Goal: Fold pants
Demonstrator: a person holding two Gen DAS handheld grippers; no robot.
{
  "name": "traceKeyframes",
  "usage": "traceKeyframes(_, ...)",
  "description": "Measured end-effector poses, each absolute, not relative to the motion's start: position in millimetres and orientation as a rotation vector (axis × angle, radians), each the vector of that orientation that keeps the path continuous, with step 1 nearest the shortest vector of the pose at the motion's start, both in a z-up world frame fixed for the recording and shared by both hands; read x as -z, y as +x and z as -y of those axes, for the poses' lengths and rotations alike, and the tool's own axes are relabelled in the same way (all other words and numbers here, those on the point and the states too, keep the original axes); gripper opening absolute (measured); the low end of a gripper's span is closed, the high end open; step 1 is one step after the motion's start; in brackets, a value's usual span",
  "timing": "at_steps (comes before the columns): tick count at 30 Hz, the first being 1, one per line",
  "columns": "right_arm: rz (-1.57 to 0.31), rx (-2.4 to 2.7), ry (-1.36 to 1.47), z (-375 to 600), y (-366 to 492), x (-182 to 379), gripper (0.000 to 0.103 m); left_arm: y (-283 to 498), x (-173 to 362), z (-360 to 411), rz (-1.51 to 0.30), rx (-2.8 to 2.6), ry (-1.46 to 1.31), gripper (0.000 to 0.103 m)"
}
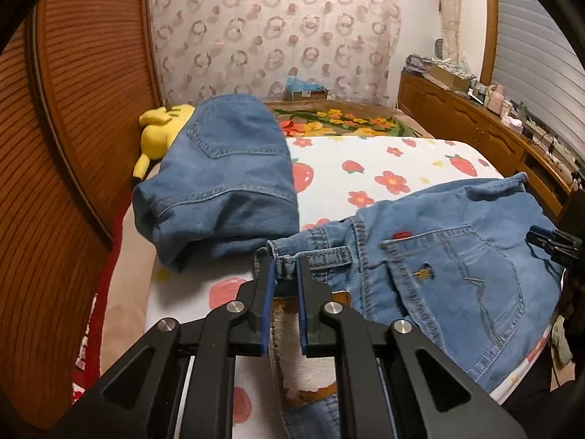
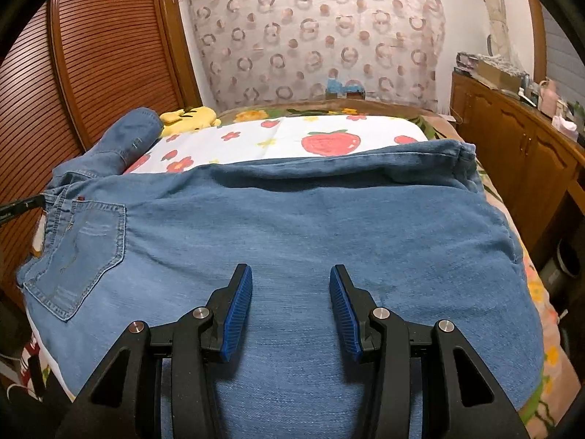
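- Nearest us in the left wrist view, our left claw (image 1: 286,274) is clamped on the waistband of the pants (image 1: 457,267).
- Only this view shows a second folded pair of jeans (image 1: 223,179) beside a yellow plush toy (image 1: 161,131).
- Our right claw (image 2: 290,292) hovers spread apart over the pants' legs (image 2: 292,226), which lie across the bed (image 2: 292,135).
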State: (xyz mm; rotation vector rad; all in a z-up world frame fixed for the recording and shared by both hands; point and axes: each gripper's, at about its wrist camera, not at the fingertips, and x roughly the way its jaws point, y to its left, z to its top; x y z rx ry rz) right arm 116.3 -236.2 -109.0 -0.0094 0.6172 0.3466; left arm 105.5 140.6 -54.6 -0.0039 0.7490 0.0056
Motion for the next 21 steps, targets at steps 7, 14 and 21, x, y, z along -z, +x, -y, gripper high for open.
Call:
traceKeyframes(7, -0.619, -0.344, -0.010, 238, 117, 109, 0.046, 95, 35, -113, -0.697, 0.076, -0.017, 0.047)
traceKeyframes(14, -0.616, -0.342, -0.002, 240, 116, 108, 0.046, 93, 24, -78, -0.668, 0.136, 0.007, 0.069)
traceKeyframes(21, -0.592, -0.318, -0.004, 248, 108, 105, 0.046, 95, 32, -46, -0.670, 0.189, 0.019, 0.078)
